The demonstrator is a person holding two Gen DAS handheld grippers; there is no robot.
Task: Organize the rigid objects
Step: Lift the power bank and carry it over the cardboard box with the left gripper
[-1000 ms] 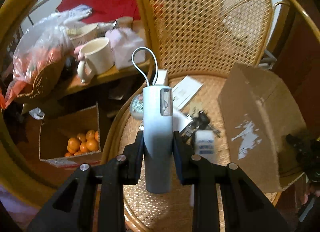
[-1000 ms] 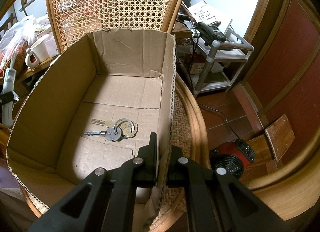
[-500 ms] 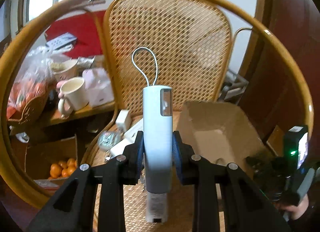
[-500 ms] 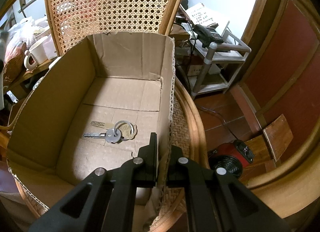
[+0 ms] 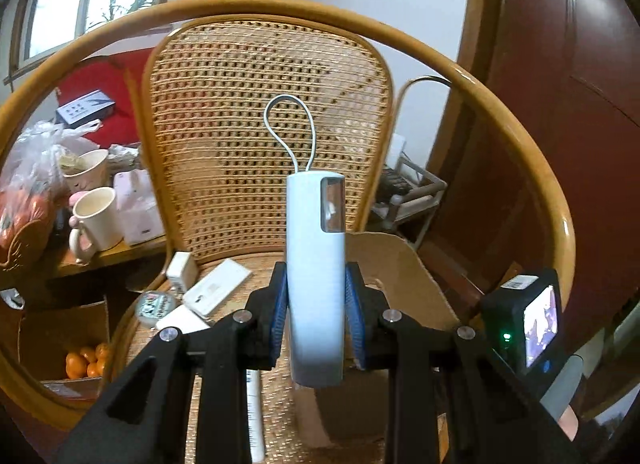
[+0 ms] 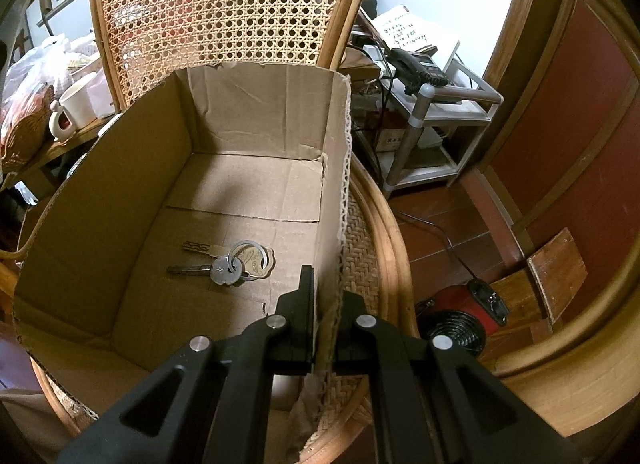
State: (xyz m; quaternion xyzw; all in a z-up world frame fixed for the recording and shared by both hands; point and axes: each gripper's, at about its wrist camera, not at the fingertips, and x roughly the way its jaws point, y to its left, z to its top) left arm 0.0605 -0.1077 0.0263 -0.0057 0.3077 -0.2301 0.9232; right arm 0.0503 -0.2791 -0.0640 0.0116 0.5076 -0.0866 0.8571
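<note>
My left gripper (image 5: 316, 296) is shut on a pale blue cylindrical device (image 5: 316, 264) with a wire loop on top, held upright above the rattan chair seat (image 5: 256, 264). Behind it to the right stands the open cardboard box (image 5: 396, 264). In the right wrist view, my right gripper (image 6: 326, 308) is shut on the box's right wall (image 6: 336, 184). A bunch of keys (image 6: 232, 264) lies on the box floor (image 6: 240, 192). On the seat to the left lie a white charger (image 5: 182, 270), a white flat box (image 5: 218, 288) and a round tin (image 5: 154, 302).
A side table holds a cream mug (image 5: 98, 220), a pink packet (image 5: 138, 204) and bagged fruit (image 5: 28, 192). A carton of oranges (image 5: 86, 360) sits on the floor. At right stand a metal rack (image 6: 432, 124) and a red fan heater (image 6: 460, 316). The other gripper's camera (image 5: 532, 324) shows at right.
The left gripper has risen and tilted up with the blue device, so the chair back and the box's open top come into view. The right gripper and the box have stayed put.
</note>
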